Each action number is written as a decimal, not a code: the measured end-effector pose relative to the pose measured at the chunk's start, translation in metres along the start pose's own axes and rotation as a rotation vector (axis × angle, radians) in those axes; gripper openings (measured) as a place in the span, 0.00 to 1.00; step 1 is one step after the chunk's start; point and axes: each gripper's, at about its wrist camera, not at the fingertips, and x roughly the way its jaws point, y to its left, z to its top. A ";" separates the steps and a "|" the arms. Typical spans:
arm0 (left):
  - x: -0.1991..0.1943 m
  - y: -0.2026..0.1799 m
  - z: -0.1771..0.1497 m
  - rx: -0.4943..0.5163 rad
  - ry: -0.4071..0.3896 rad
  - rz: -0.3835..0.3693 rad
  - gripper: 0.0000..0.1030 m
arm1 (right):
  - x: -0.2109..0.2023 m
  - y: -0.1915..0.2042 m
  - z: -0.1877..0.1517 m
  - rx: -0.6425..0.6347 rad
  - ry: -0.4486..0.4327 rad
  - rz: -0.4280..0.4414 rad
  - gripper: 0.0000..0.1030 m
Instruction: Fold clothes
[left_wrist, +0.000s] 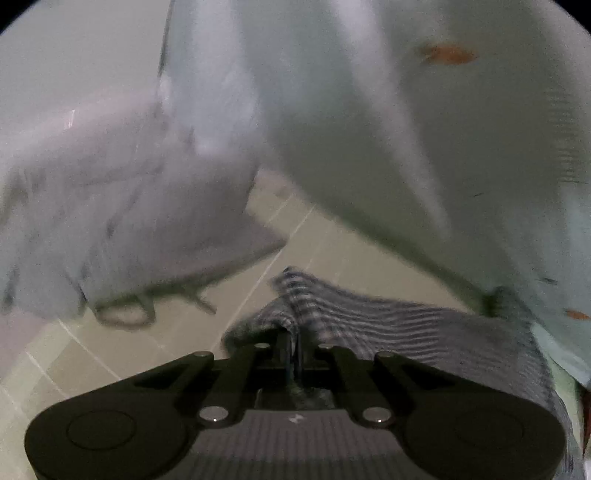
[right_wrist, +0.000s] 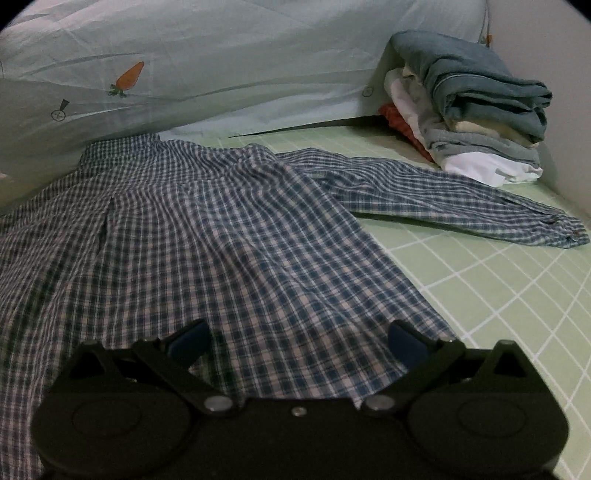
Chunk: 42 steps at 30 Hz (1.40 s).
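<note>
A blue and white checked shirt (right_wrist: 207, 236) lies spread back-up on the green gridded bed sheet (right_wrist: 498, 295), one sleeve (right_wrist: 461, 199) stretched out to the right. My right gripper (right_wrist: 295, 341) is open just above the shirt's lower hem, its blue pads (right_wrist: 406, 343) wide apart. In the blurred left wrist view my left gripper (left_wrist: 291, 343) is shut on a fold of the checked shirt (left_wrist: 388, 321) and holds it above the sheet (left_wrist: 295, 240).
A pale quilt with carrot prints (right_wrist: 221, 62) lies bunched along the far side and also hangs in the left wrist view (left_wrist: 424, 129). A stack of folded clothes (right_wrist: 472, 103) sits at the far right against a wall. A light garment (left_wrist: 122, 203) lies at left.
</note>
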 end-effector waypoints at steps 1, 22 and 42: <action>-0.014 -0.002 -0.003 0.000 -0.011 -0.021 0.03 | 0.000 0.000 0.000 0.000 0.000 0.000 1.00; -0.037 0.018 -0.080 -0.188 0.132 0.006 0.75 | -0.001 0.001 0.000 0.001 -0.002 -0.002 1.00; 0.003 0.066 -0.067 -0.332 0.190 0.027 0.51 | -0.001 0.001 0.000 -0.003 -0.002 0.000 1.00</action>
